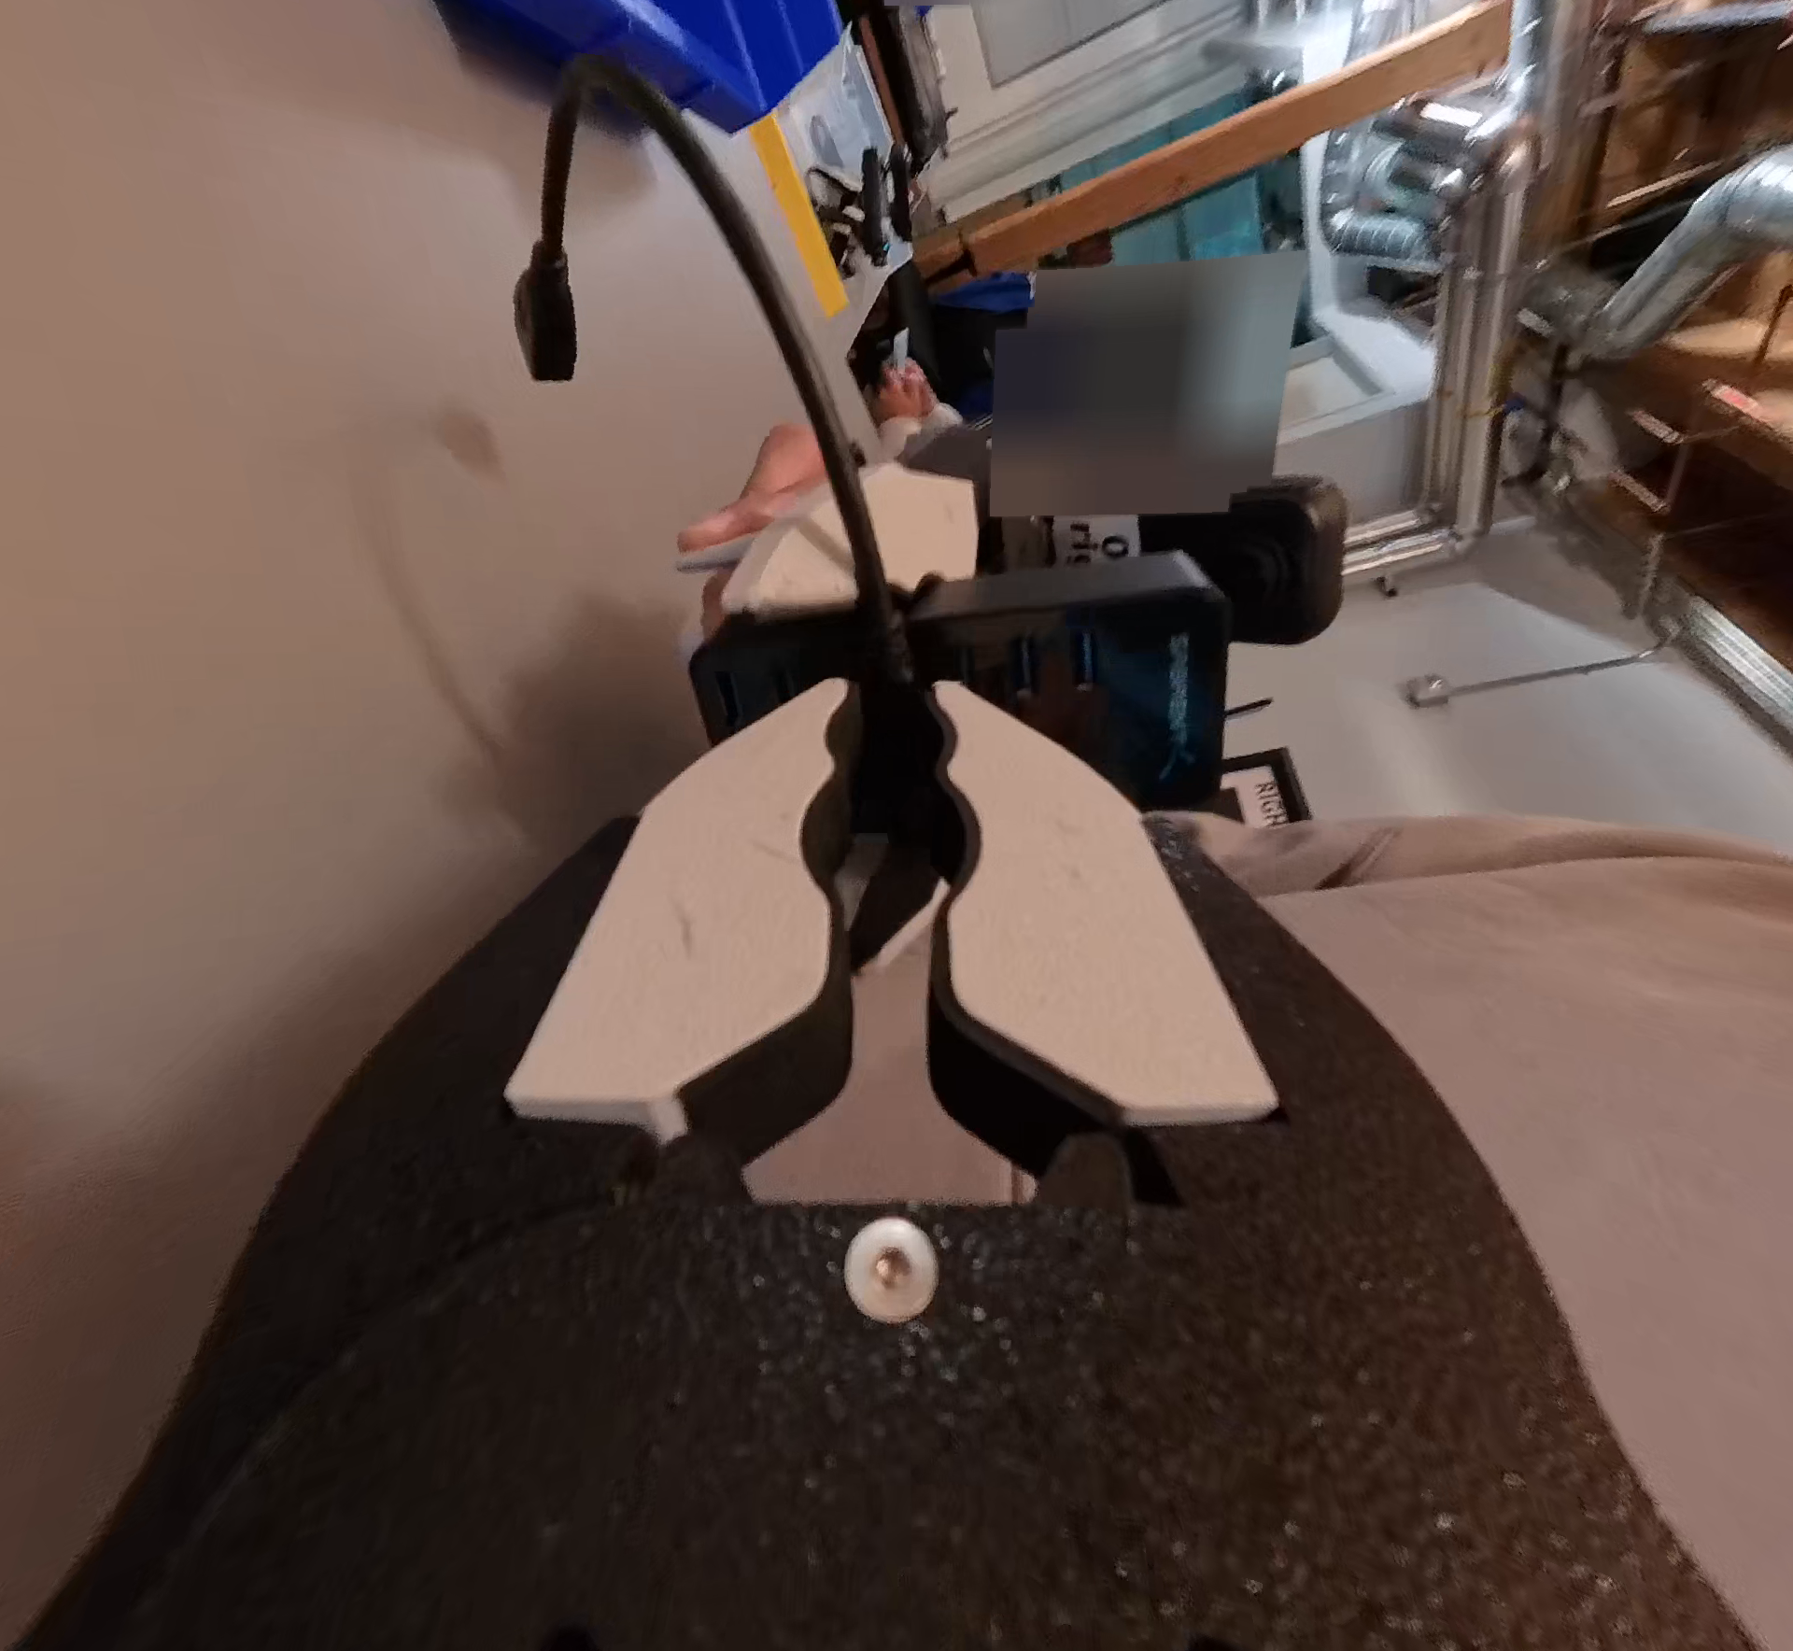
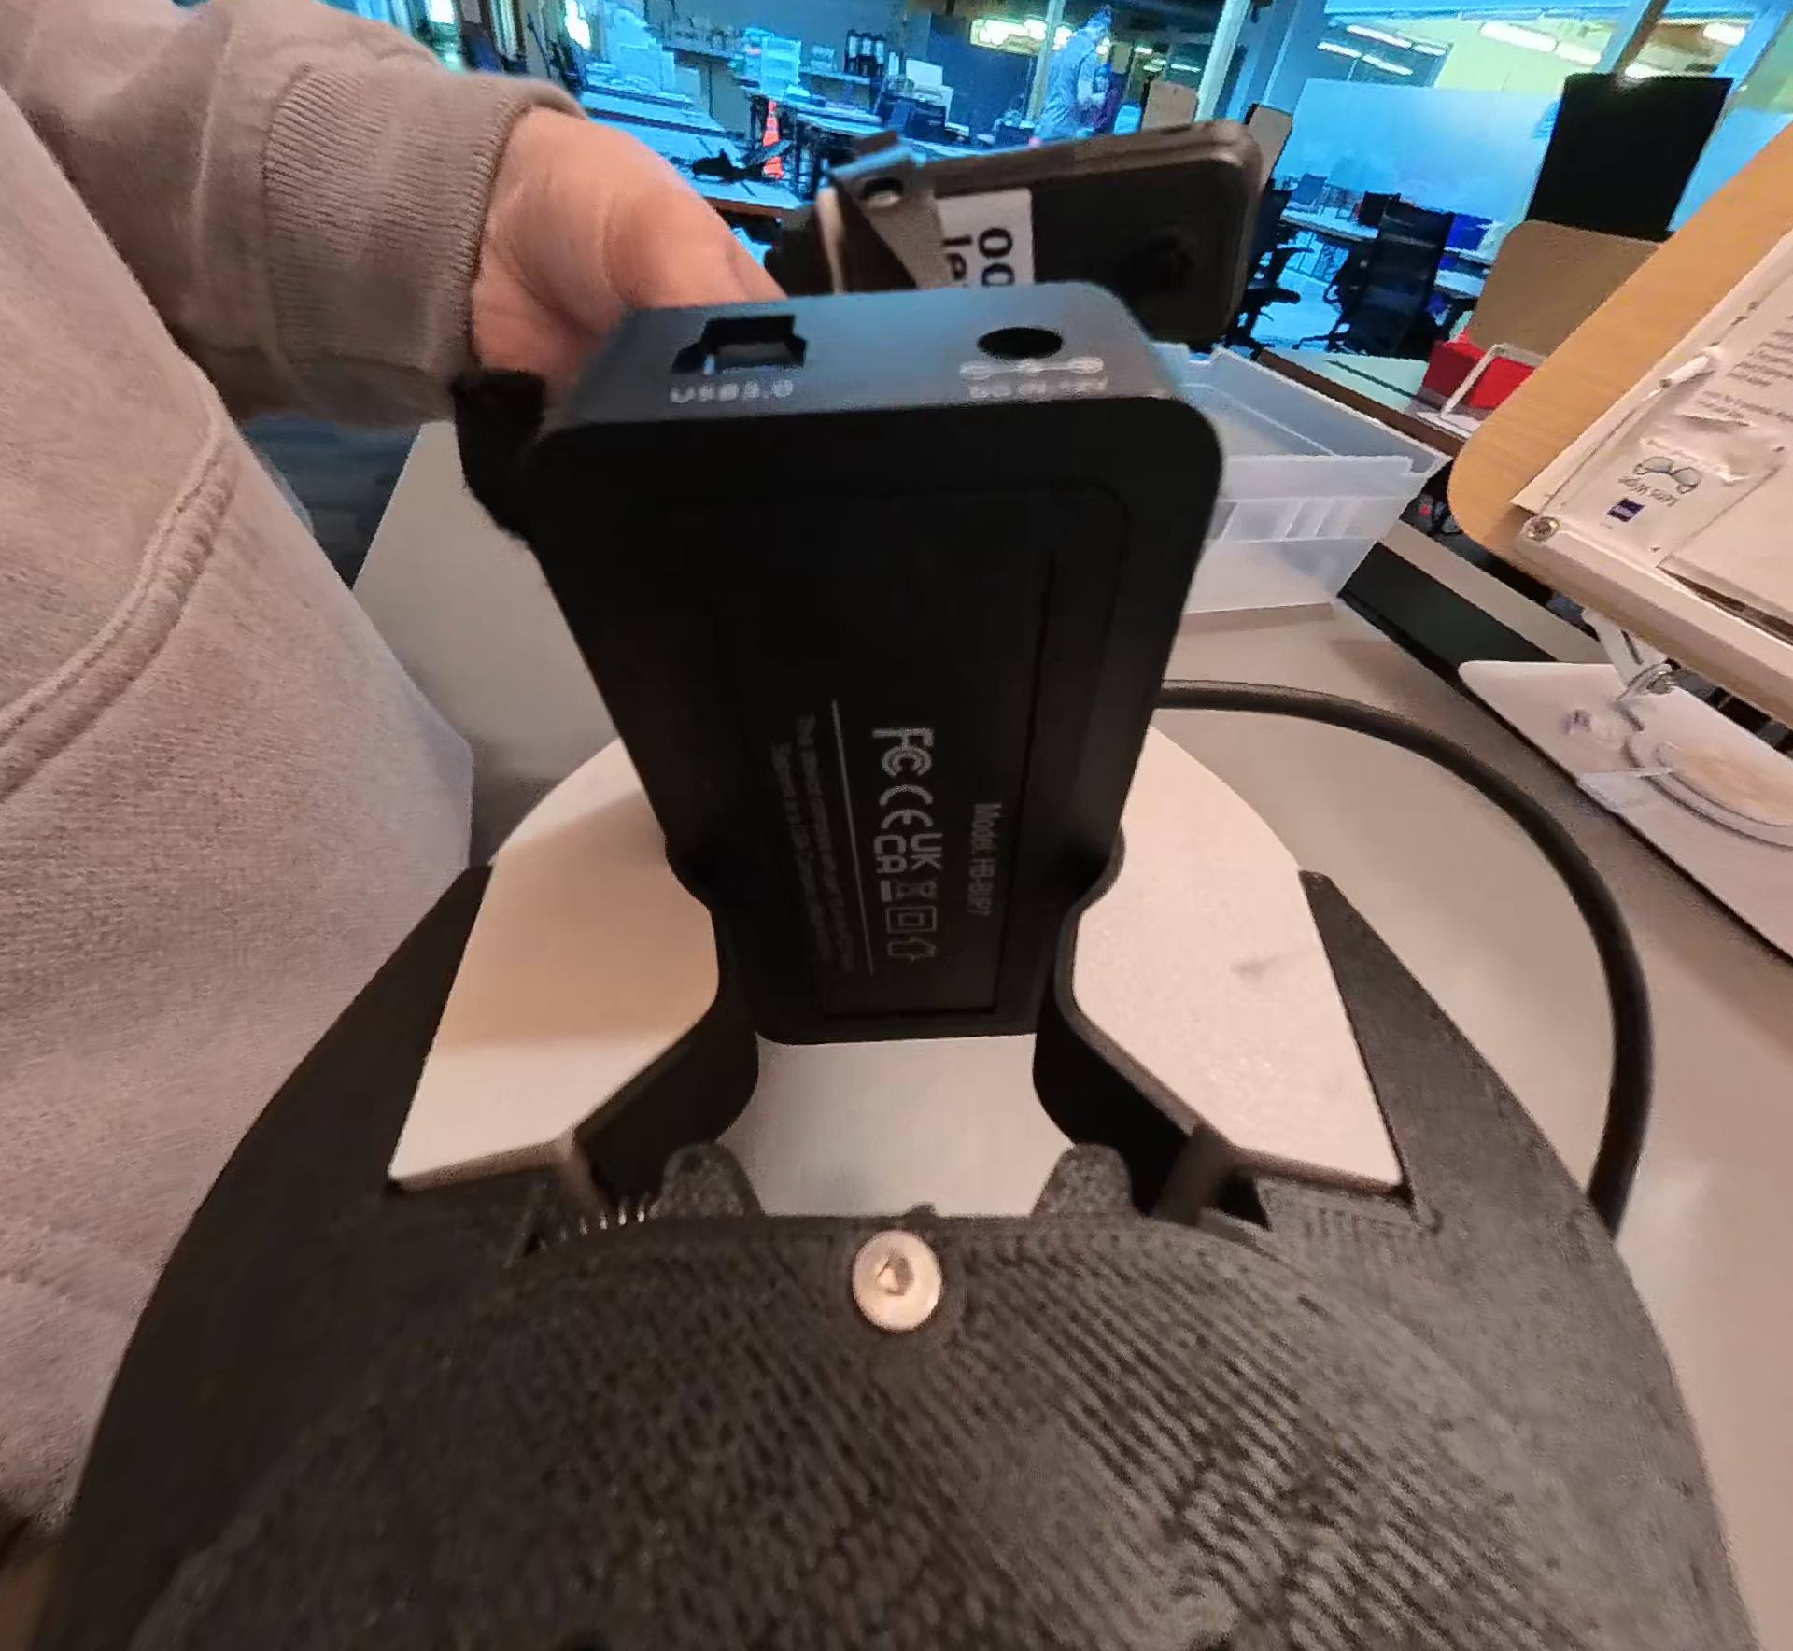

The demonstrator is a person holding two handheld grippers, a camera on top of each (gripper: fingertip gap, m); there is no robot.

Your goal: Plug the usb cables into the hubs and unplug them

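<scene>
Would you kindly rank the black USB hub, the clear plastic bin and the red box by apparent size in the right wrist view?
1. black USB hub, though nearness to the camera enlarges it
2. clear plastic bin
3. red box, smallest and farthest away

We see a large blue-lit workshop hall with long worktables, black office chairs, and silver metal ducts.

bright, even indoor light | bluish cast in background | wide-angle edge distortion | slight motion blur
</scene>
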